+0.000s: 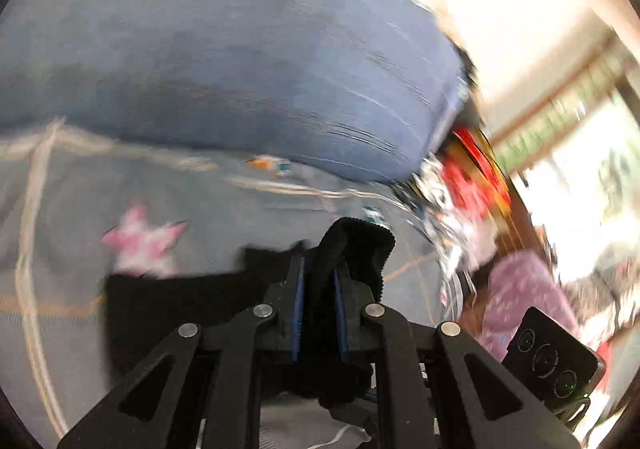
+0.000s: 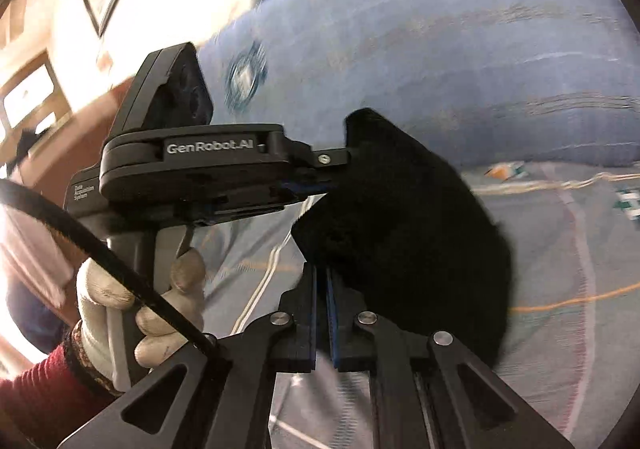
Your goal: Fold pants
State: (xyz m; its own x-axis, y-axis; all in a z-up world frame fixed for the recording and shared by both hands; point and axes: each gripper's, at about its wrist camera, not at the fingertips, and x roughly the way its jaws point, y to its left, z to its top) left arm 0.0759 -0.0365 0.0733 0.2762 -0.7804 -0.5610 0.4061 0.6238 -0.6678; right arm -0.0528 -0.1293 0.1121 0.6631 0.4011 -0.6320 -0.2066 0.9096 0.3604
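Note:
The black pants (image 1: 168, 309) hang over a grey patterned bed sheet (image 1: 60, 249). My left gripper (image 1: 320, 273) is shut on a ribbed black edge of the pants (image 1: 360, 241), which sticks up between its fingers. In the right wrist view my right gripper (image 2: 322, 277) is shut on the black pants (image 2: 420, 229), which bunch up above and to the right of it. The left gripper (image 2: 320, 177) shows there too, held by a white-gloved hand (image 2: 120, 309), pinching the same cloth from the left. Both views are motion-blurred.
A large blue quilt (image 1: 240, 69) lies heaped at the back of the bed; it also shows in the right wrist view (image 2: 460, 49). A pile of colourful clothes (image 1: 468, 185) and a pink garment (image 1: 524, 289) lie at the right. Bright windows (image 1: 580, 169) are beyond.

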